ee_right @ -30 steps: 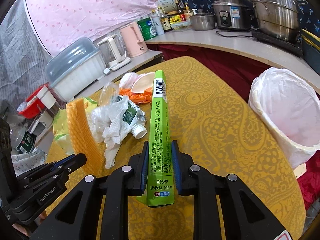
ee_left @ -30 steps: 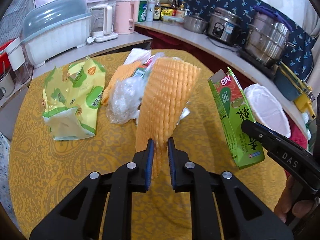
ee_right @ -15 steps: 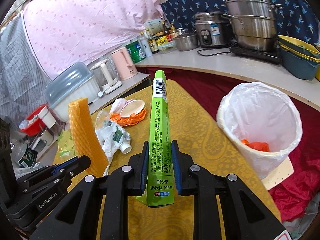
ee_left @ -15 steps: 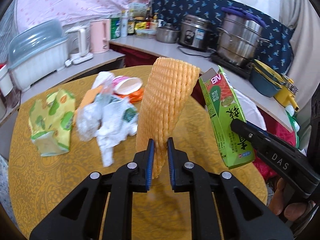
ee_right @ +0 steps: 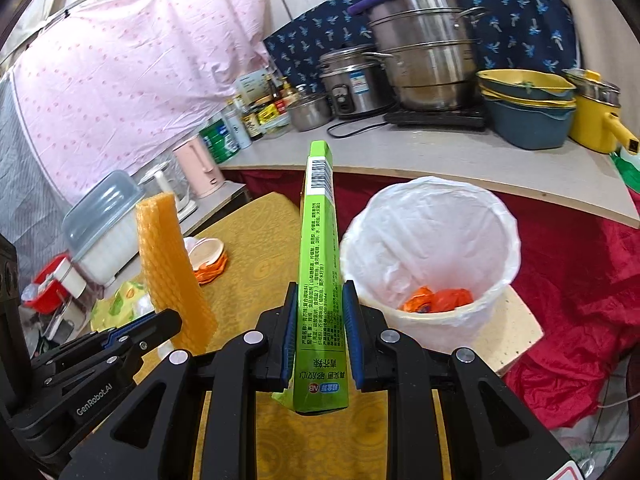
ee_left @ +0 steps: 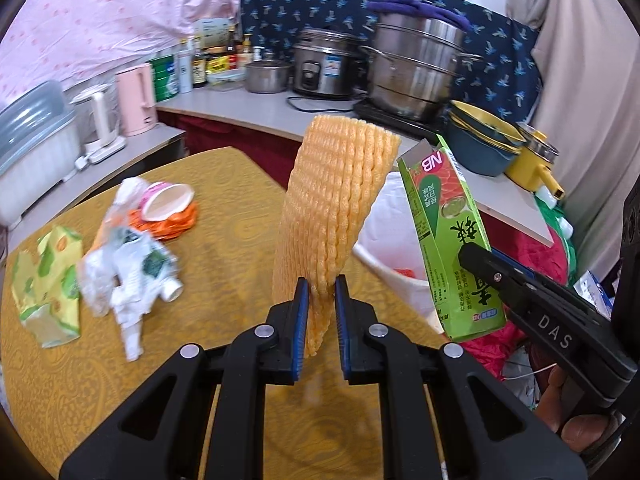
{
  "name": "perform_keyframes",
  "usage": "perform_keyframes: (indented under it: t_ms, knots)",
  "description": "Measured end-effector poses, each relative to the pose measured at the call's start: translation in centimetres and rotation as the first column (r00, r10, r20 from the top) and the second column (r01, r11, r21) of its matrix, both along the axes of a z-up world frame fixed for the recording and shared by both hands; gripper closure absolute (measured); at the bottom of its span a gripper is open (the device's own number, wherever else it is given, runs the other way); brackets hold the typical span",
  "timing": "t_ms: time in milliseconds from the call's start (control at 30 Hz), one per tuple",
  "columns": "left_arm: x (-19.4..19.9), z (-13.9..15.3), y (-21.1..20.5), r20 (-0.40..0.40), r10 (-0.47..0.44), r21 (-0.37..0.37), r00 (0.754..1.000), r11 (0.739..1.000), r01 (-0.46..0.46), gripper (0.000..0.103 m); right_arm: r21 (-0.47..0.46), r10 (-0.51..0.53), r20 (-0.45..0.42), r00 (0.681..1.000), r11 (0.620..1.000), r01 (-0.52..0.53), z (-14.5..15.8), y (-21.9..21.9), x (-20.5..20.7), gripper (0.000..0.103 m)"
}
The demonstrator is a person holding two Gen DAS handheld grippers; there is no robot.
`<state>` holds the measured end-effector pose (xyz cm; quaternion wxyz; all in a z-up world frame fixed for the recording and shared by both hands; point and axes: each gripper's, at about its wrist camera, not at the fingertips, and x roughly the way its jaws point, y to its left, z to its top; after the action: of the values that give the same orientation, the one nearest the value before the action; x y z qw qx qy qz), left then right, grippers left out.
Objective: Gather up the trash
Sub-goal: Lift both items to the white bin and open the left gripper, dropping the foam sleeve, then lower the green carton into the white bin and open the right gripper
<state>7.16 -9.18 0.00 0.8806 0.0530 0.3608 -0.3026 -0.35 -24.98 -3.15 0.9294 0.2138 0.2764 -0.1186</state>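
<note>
Beside the yellow table (ee_left: pixel 224 184) stands the bin (ee_right: pixel 432 240), lined with a white bag and already holding some orange scraps at the bottom, so we judge the job to be partly done. We are mid-carry with two more pieces. Our left claw (ee_left: pixel 321 292) is clamped on the lower end of an orange foam net (ee_left: pixel 332 200), which stands up between its pads, and our right claw (ee_right: pixel 321 312) grips a tall green carton (ee_right: pixel 320 272) near its base. Neither piece is over the bin's mouth yet; both hang above the table's edge, the carton nearer the bin. Left on the table we see a yellow-green bag (ee_left: pixel 44 280), a crumpled white wrapper (ee_left: pixel 128 268) and, farther back, a small cup (ee_left: pixel 166 200) lying on an orange wrapper (ee_left: pixel 180 224). Those will need more trips, by our reckoning. Compared with a second ago, both views have swung away from the pile toward the bin, which now shows its whole rim and its contents in the right view, while the two grips look unchanged.
</note>
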Motion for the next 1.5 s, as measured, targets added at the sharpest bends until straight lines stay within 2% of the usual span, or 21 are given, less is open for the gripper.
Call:
perform_keyframes:
  t_ms: [567, 1100, 1200, 1400, 1500]
  knots:
    - [-0.1, 0.0, -10.0, -0.004, -0.139, 0.026, 0.990, 0.990, 0.139, 0.090, 0.037, -0.138, 0.014, 0.990, 0.990, 0.137, -0.7, -7.2, -2.8, 0.082]
    - [3.5, -3.4, -18.2, -0.069, -0.207, 0.086, 0.976, 0.973, 0.212, 0.087, 0.086, -0.232, -0.017, 0.973, 0.969, 0.233, -3.3, -13.1, -2.3, 0.082]
    - [4.6, -3.8, -18.7, -0.071, -0.183, 0.084, 0.980, 0.978, 0.189, 0.078, 0.089, -0.238, -0.026, 0.971, 0.967, 0.239, -3.9, -13.5, -1.8, 0.082]
    - [6.6, -3.9, -19.0, -0.059, -0.141, 0.073, 0.988, 0.987, 0.145, 0.044, 0.088, -0.233, -0.040, 0.972, 0.968, 0.236, -4.6, -13.8, -0.6, 0.082]
    - [7.3, -3.8, -18.5, -0.054, -0.118, 0.065, 0.992, 0.990, 0.121, 0.041, 0.090, -0.231, -0.042, 0.972, 0.968, 0.234, -4.8, -13.9, 0.1, 0.082]
